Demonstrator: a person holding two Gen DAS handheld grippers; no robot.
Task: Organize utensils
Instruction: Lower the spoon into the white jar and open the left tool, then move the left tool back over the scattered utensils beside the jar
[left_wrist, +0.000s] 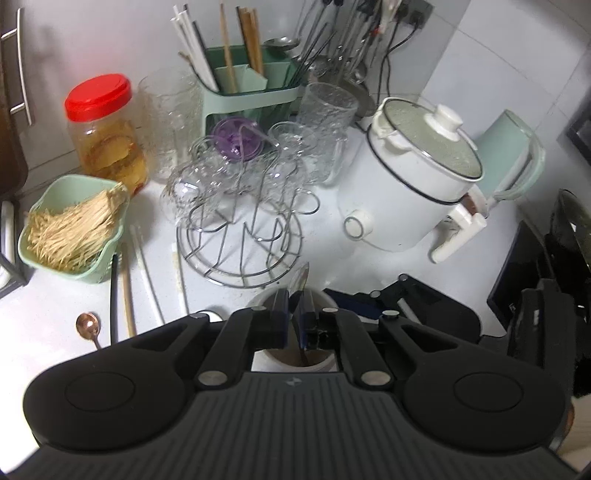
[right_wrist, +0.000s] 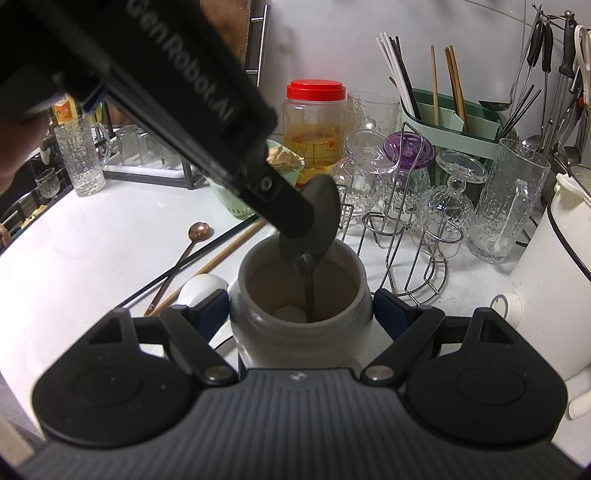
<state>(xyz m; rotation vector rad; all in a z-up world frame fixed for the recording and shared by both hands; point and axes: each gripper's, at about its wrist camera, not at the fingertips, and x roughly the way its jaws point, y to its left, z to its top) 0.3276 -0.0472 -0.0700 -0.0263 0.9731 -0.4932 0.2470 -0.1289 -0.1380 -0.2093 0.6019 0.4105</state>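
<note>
Right wrist view, left to right: a copper spoon (right_wrist: 199, 230), black and wooden chopsticks (right_wrist: 218, 254) and a white spoon (right_wrist: 205, 288) lie loose on the white counter (right_wrist: 92, 266). The left gripper (right_wrist: 295, 225) reaches in from the upper left, its jaws nearly closed on the bowl of a metal spoon (right_wrist: 316, 214) whose handle hangs down inside the ceramic jar (right_wrist: 301, 332). The right gripper (right_wrist: 301, 310) clamps that jar's sides. A wire glass rack (right_wrist: 413, 258) stands to the right.
</note>
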